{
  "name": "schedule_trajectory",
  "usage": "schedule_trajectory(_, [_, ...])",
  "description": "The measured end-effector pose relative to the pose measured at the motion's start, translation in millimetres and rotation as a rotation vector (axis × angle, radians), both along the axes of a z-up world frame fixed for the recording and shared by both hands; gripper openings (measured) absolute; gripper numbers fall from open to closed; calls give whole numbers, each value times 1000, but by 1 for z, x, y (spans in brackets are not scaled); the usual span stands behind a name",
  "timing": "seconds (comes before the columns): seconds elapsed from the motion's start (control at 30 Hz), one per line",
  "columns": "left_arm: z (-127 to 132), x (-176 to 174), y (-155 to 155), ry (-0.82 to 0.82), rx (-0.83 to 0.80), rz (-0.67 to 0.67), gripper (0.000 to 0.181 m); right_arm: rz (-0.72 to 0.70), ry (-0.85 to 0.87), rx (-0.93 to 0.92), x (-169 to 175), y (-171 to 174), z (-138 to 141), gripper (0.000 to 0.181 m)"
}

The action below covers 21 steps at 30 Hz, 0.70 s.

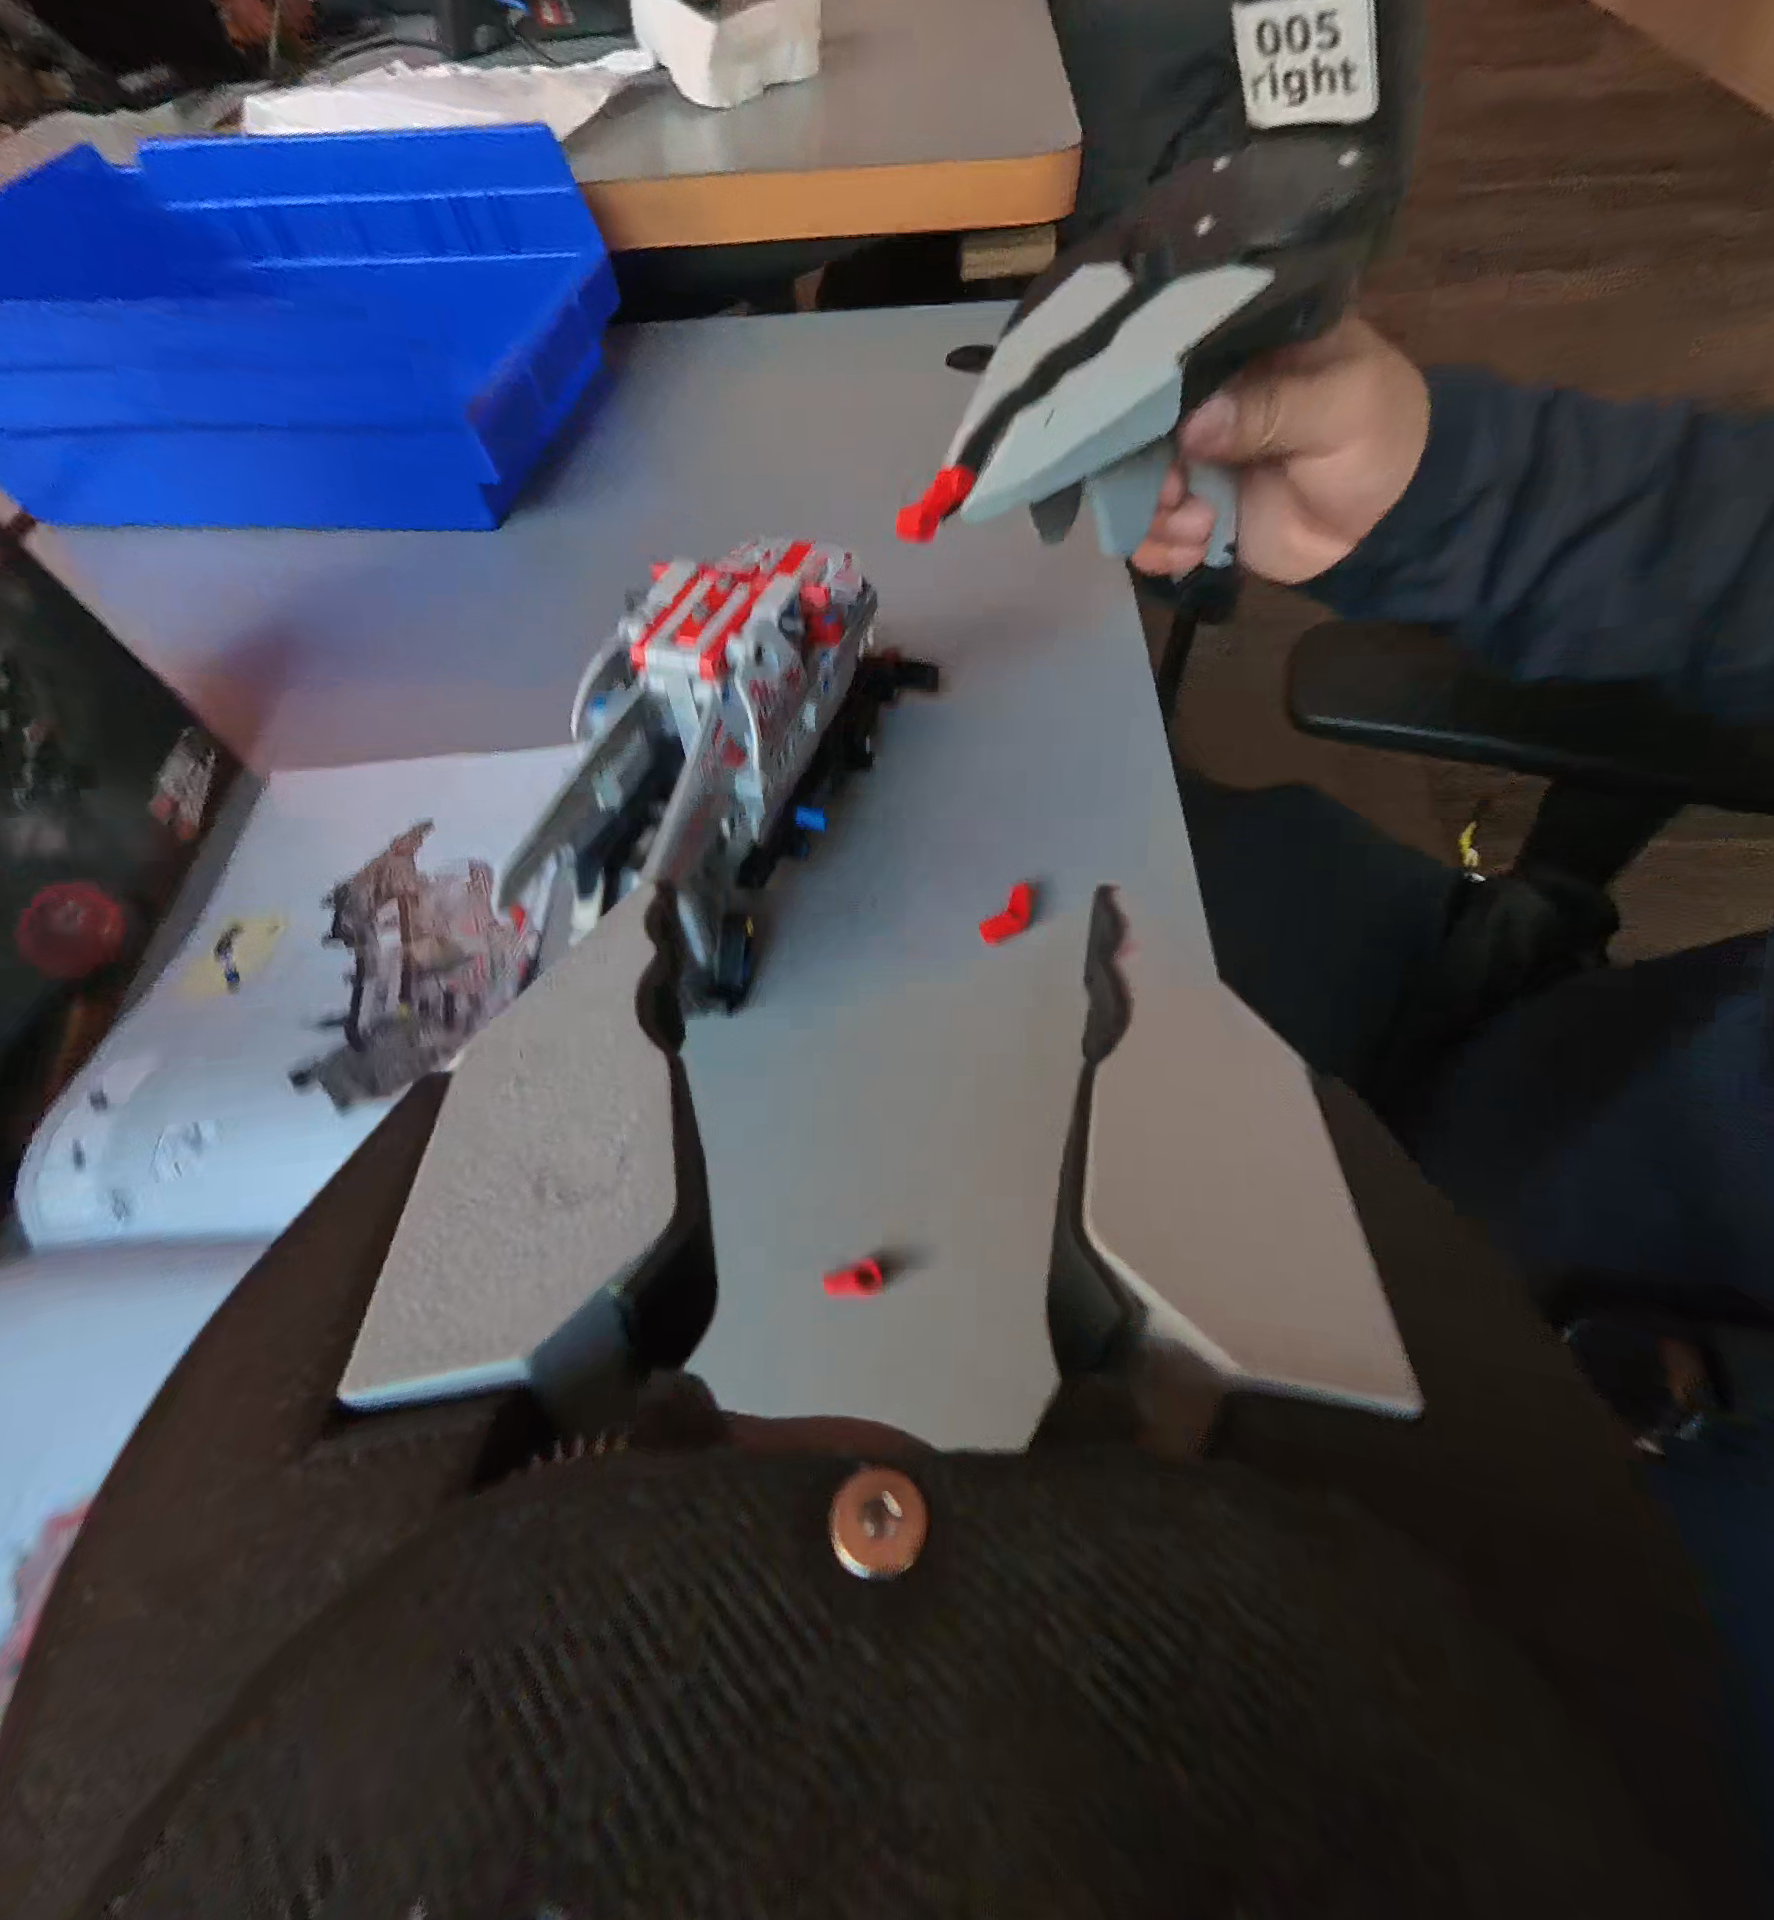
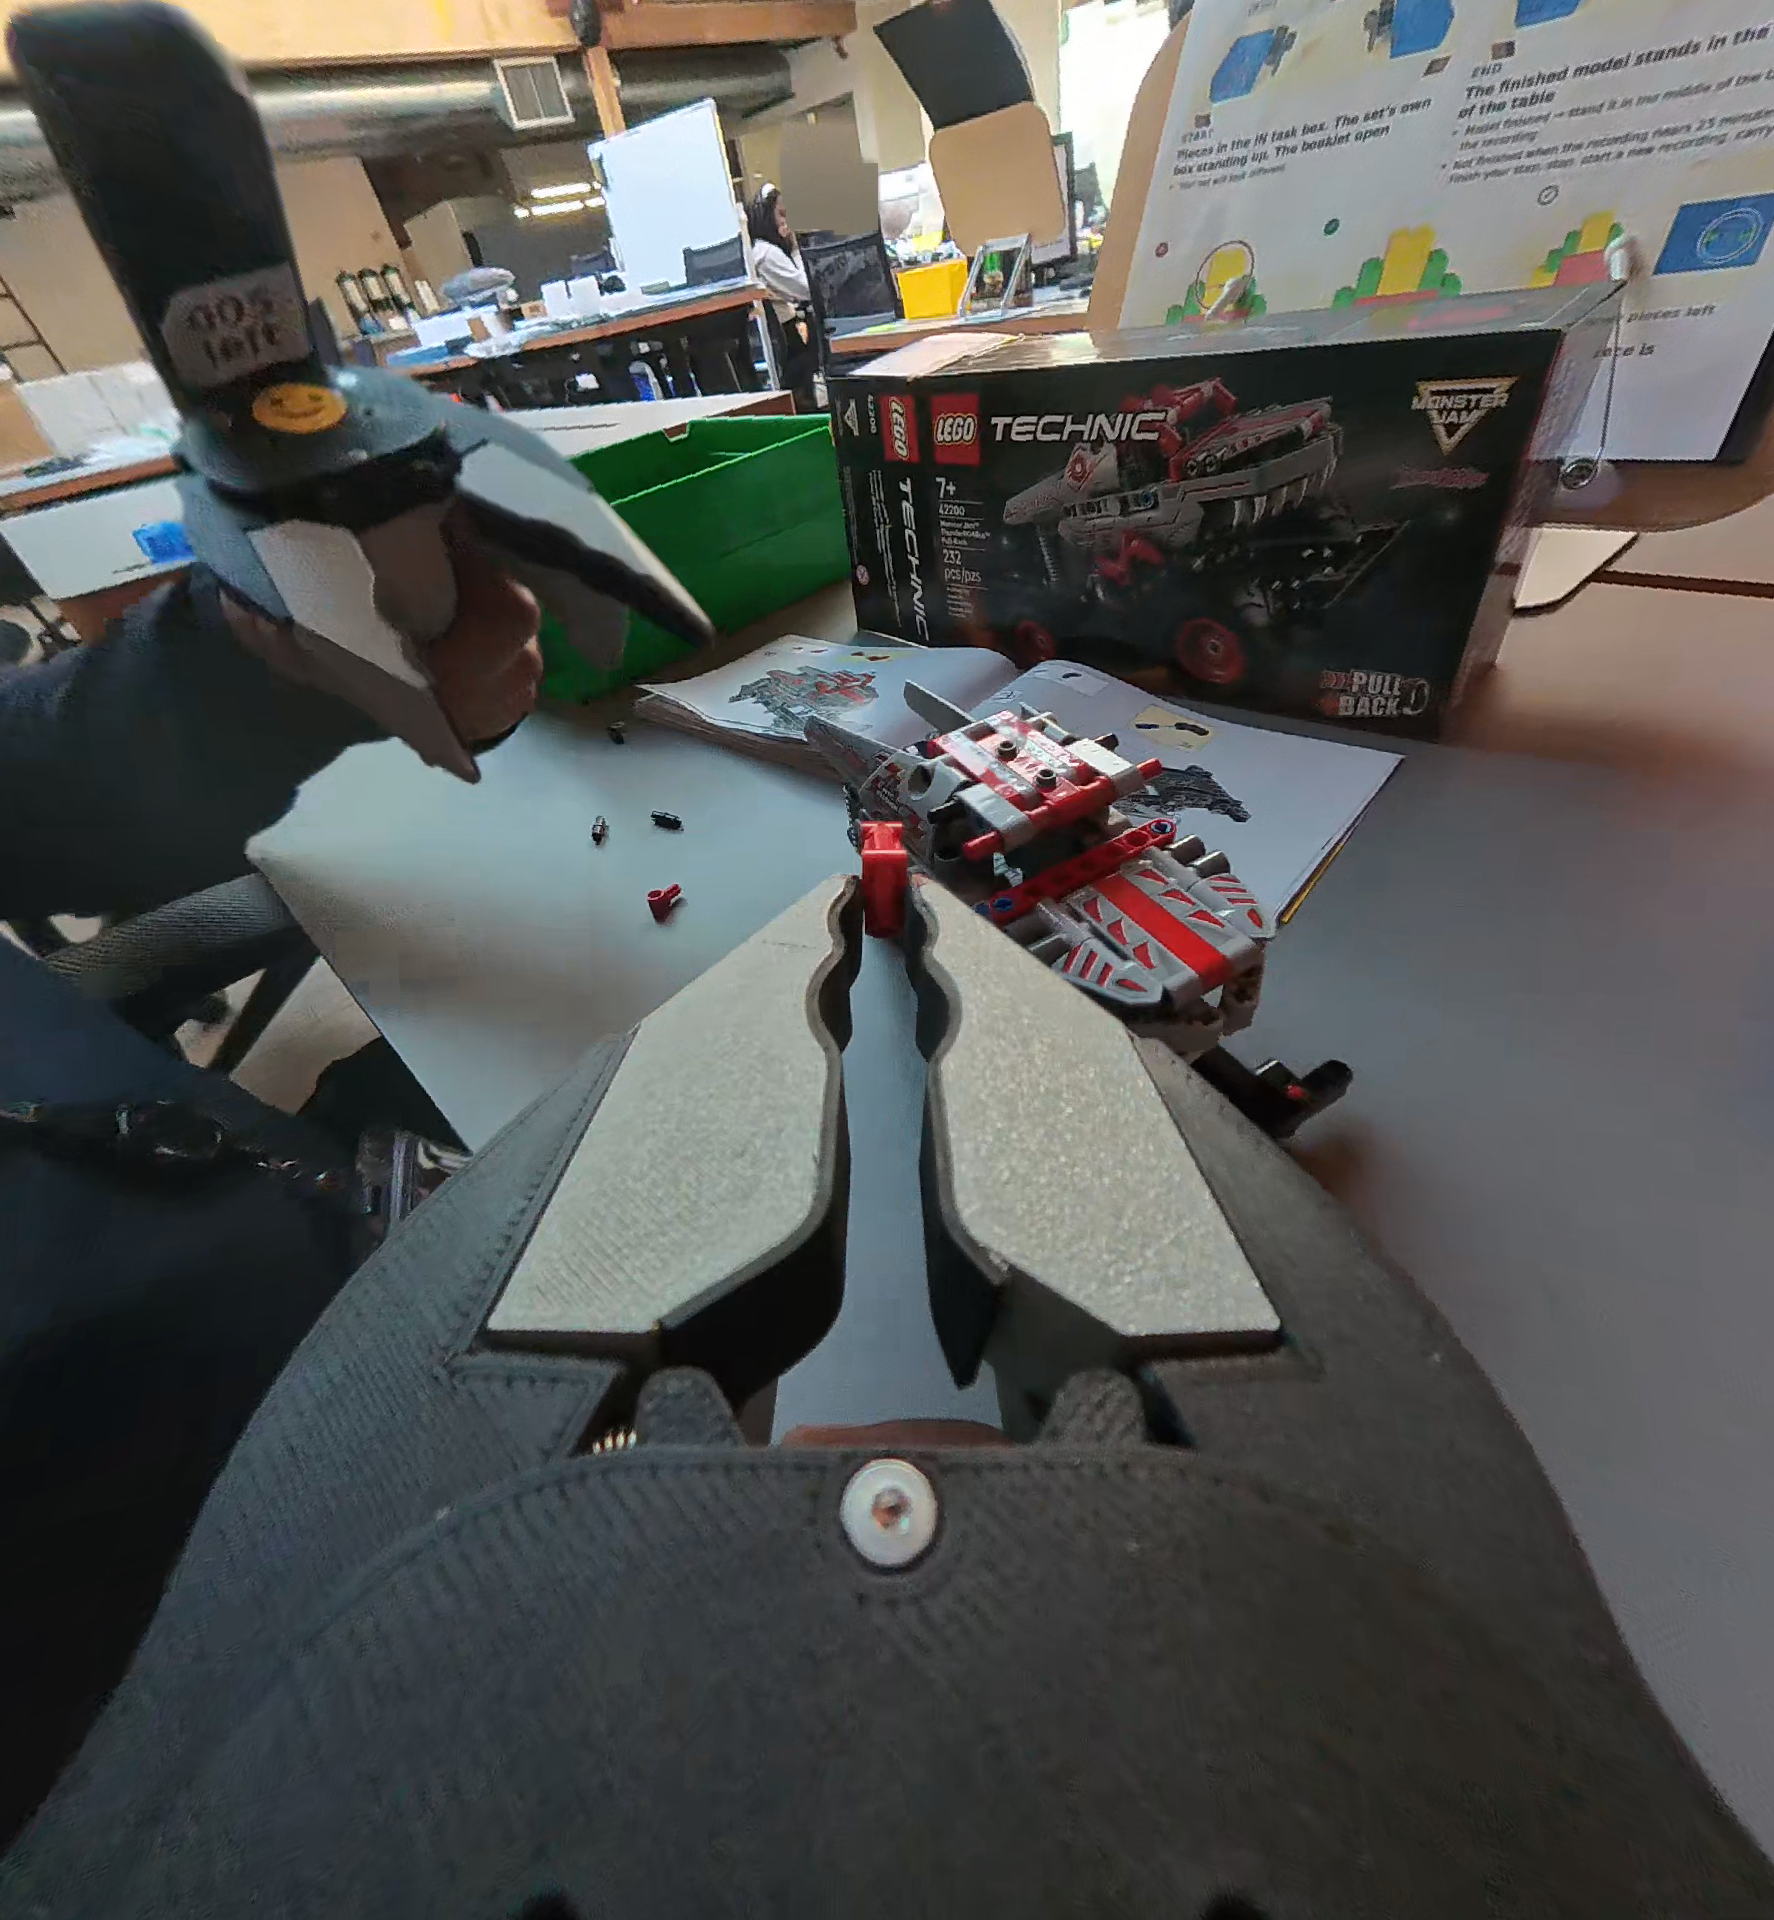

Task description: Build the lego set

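Note:
The partly built grey and red truck model (image 1: 737,707) lies on the grey table (image 1: 914,1091), partly on the open instruction booklet (image 1: 239,1039). My left gripper (image 1: 885,935) is open and empty, held above the table just in front of the model. My right gripper (image 2: 883,914) is shut on a small red piece (image 2: 881,878) and holds it in the air beside the model (image 2: 1070,862). In the left wrist view the right gripper (image 1: 956,473) and its red piece (image 1: 930,509) hover above the model's far end. The left gripper (image 2: 582,701) shows open at the upper left of the right wrist view.
Two loose red pieces (image 1: 1008,914) (image 1: 855,1278) lie on the table near my left gripper. Small black pins (image 2: 665,821) and another red piece (image 2: 665,902) lie left of the model. The set's box (image 2: 1195,530) and a green bin (image 2: 717,499) stand behind. A blue bin (image 1: 259,312) sits far left.

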<state>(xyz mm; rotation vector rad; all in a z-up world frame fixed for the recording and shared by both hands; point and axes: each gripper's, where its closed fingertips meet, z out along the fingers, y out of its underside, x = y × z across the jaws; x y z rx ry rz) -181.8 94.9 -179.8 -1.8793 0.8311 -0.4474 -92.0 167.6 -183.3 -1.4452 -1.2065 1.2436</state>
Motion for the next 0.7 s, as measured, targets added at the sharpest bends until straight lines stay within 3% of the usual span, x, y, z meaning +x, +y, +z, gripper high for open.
schedule_trajectory(0.03, [5,4,12,27,17,-11,76,9,7,5,-2,1,-1,5])
schedule_trajectory(0.13, [12,11,53,128,80,-33,72,36,21,-7,-7,1,-3,4])
schedule_trajectory(0.2, [9,20,67,144,36,-91,72,56,37,-22,-12,0,-4,4])
schedule_trajectory(0.33, [-6,35,79,172,-71,-227,68,90,32,-12,-20,-1,-9,5])
schedule_trajectory(0.53, [-9,39,100,189,-60,-228,59,113,48,-56,-24,1,-6,5])
schedule_trajectory(0.63, [19,56,80,142,121,-275,20,131,118,-82,-22,-4,5,5])
schedule_trajectory(0.7, [22,62,69,197,214,-271,16,153,146,-129,-21,-8,11,5])
